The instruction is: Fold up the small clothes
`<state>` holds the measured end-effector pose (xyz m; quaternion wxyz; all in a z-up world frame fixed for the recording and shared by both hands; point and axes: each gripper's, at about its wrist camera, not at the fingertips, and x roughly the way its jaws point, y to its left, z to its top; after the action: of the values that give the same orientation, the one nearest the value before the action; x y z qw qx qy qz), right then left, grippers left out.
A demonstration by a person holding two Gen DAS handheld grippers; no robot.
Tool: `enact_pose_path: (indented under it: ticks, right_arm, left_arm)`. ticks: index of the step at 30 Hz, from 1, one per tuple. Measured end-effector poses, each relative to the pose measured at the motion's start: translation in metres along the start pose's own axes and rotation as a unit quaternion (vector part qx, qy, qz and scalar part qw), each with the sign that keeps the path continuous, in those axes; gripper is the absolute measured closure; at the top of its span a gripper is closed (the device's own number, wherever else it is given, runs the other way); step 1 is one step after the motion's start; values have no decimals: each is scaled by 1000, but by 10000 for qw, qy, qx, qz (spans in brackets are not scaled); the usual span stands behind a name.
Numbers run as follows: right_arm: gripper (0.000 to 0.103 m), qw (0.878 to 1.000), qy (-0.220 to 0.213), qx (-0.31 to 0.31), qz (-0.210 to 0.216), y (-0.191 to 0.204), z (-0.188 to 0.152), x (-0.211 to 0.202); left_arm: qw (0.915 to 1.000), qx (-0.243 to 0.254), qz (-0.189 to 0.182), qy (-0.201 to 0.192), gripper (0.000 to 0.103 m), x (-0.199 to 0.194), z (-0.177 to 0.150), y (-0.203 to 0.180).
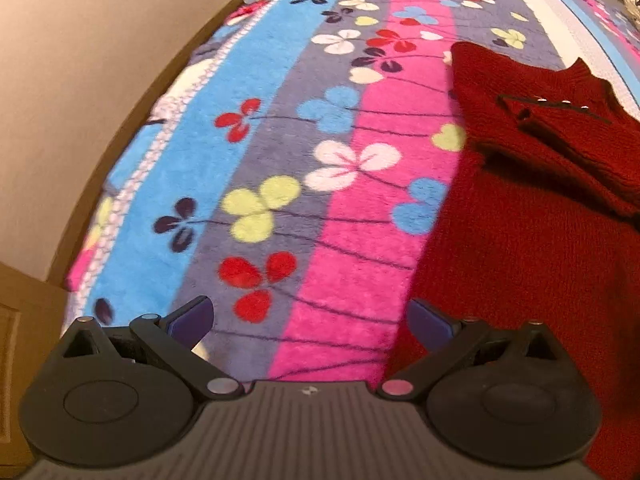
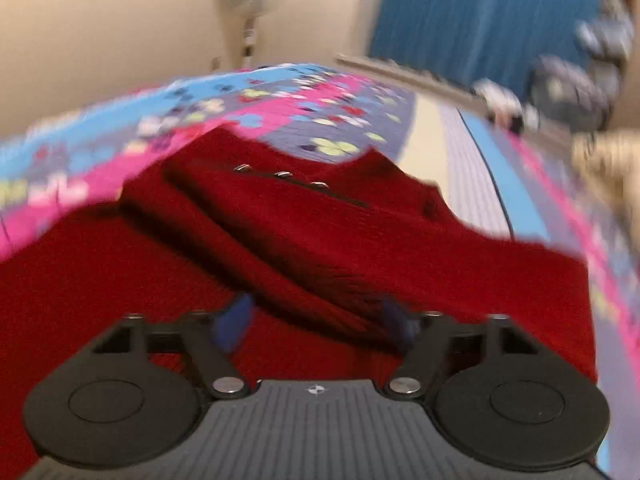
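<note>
Red knit sweater lies flat on the flowered fleece blanket that covers the bed. One sleeve is folded across the chest, running diagonally from the far left shoulder toward the near right. Small buttons sit in a row by the collar at the far end, so the garment's long axis runs away from both grippers, hem nearest.

Right gripper: jaws apart, nothing between them, hanging directly over the body of the sweater just past the sleeve cuff. View is smeared with motion blur.

Left gripper: jaws wide apart, empty, over bare blanket; the sweater's left edge lies just to its right, reaching about to the right fingertip.

Judgement: right hand is nearer the cloth; left needs a short sideways shift to reach the hem edge.

Beyond: beige wall, standing fan, blue curtain.
</note>
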<state>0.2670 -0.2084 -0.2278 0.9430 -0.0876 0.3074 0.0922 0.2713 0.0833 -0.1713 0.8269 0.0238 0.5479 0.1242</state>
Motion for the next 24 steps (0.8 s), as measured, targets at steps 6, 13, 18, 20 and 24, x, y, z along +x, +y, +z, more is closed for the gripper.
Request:
enact_pose_path:
  ticks: [6,13,18,20,24]
  right_arm:
    - [31,9906,-129,1211,-627,-82,10,-26]
    - [73,9619,941,1798,-1830,-149,-16,27]
    - [61,9717,806,1384,-1735,-136,-16,11]
    - [42,9698,613,1880,-1428,-143,-19,-14]
    - [37,9627,703,2158,-1470,-147,-41,-56]
  left_arm:
    - [9979,51,-530,-369,0,-3,41,-30]
    - [9910,339,-1093,-689,0,25,110,-106]
    - [9905,1028,-541,-742,0,69,133,-153]
    - [9905,1128,-477,-622,0,90,134,-152]
    - [9921,613,-873,-658,0,62,123,-117]
